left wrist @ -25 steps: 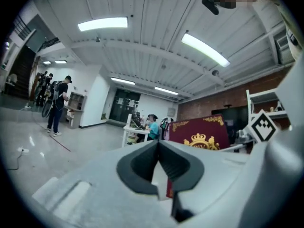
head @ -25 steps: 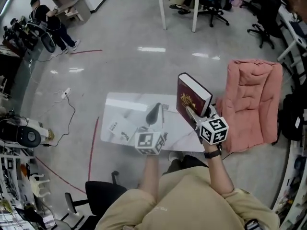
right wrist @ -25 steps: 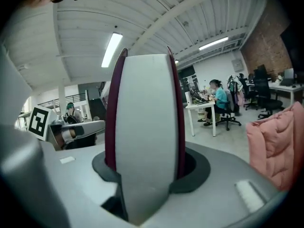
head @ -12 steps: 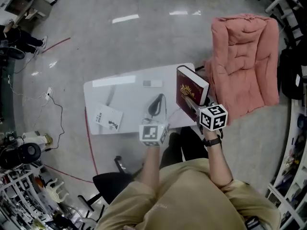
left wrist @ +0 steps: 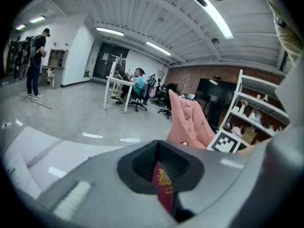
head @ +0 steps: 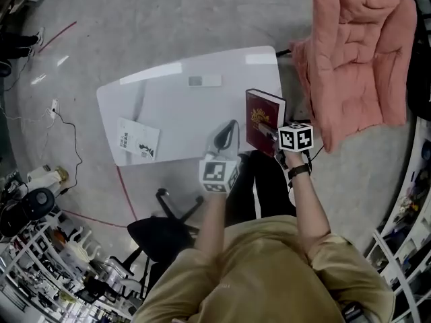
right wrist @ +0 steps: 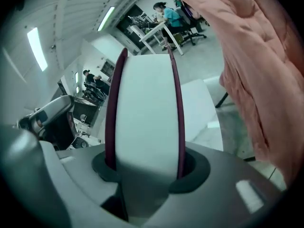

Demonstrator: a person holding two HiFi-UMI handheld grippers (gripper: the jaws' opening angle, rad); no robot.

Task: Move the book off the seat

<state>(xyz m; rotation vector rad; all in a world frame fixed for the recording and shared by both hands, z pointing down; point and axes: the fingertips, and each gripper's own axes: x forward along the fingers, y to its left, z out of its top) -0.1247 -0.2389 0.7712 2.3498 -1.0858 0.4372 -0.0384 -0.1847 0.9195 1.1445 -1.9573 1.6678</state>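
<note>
A thick maroon book [head: 262, 116] with gold print is over the right near corner of the white table [head: 168, 99]. My right gripper [head: 271, 129] is shut on its lower edge. In the right gripper view the book [right wrist: 145, 108] stands between the jaws with its white page block facing me. I cannot tell if it touches the table. The pink cushioned seat [head: 360, 52] stands to the right, apart from the book. My left gripper [head: 227, 132] hovers over the table just left of the book, fingertips together, holding nothing. The book [left wrist: 164, 189] shows past its jaws.
A white booklet [head: 138, 140] lies on the table's left part and a small white block [head: 204, 81] lies near its far edge. A black office chair [head: 158, 231] stands by my legs. A cable [head: 64, 123] runs over the floor at left, above cluttered shelves [head: 40, 274].
The book has come down from standing upright to lying flatter over the table's right near corner, still in the right gripper. My view has tipped downward. The left gripper stays beside the book.
</note>
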